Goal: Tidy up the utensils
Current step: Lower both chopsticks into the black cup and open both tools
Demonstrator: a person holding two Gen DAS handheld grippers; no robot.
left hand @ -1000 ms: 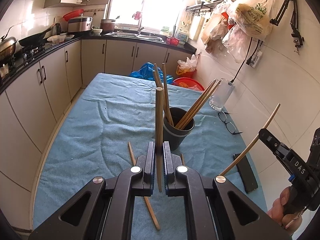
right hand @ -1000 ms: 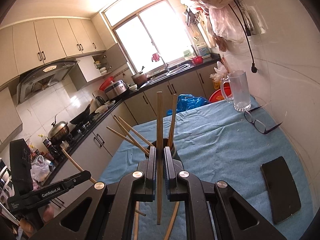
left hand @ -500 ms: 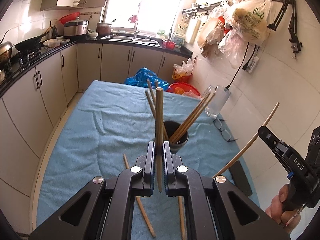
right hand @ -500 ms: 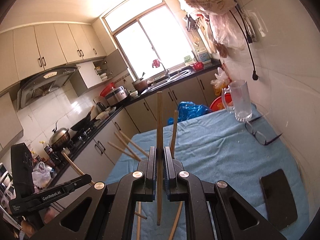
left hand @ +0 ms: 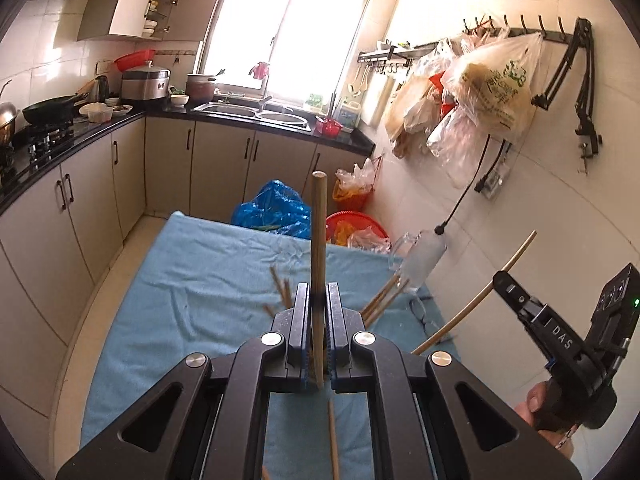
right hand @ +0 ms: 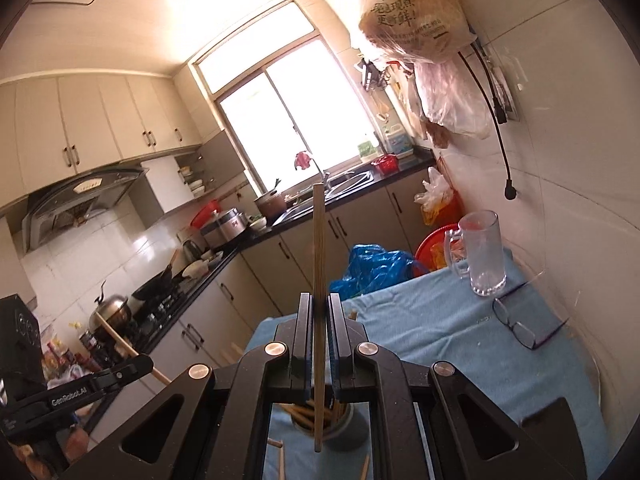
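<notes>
Left tool (left hand: 319, 332) is clamped tight on one chopstick (left hand: 319, 248), stick upright betw. the jaws w/ most of its length above them; prob. held that way so the low end can drop straight into the cup. Right tool (right hand: 319, 336) likewise shut on its own chopstick (right hand: 319, 280), also near vertical; its bottom tip hangs over the dark cup (right hand: 344, 428), which already has a bunch of sticks leaning in it. In the left view that cup is hidden behind the jaws; only stick ends fan out either side. A few loose chopsticks (left hand: 333, 440) lie flat on the blue cloth of the surface (left hand: 192, 288), below the tools, so sorting isn't done yet by my reading. Farther off, near the wall: a glass mug (right hand: 482, 256), specs (right hand: 516, 328); both well apart from the cup, out of the way. Beyond the surface: a blue bag (left hand: 276, 212), red basket, kitchen counters.
</notes>
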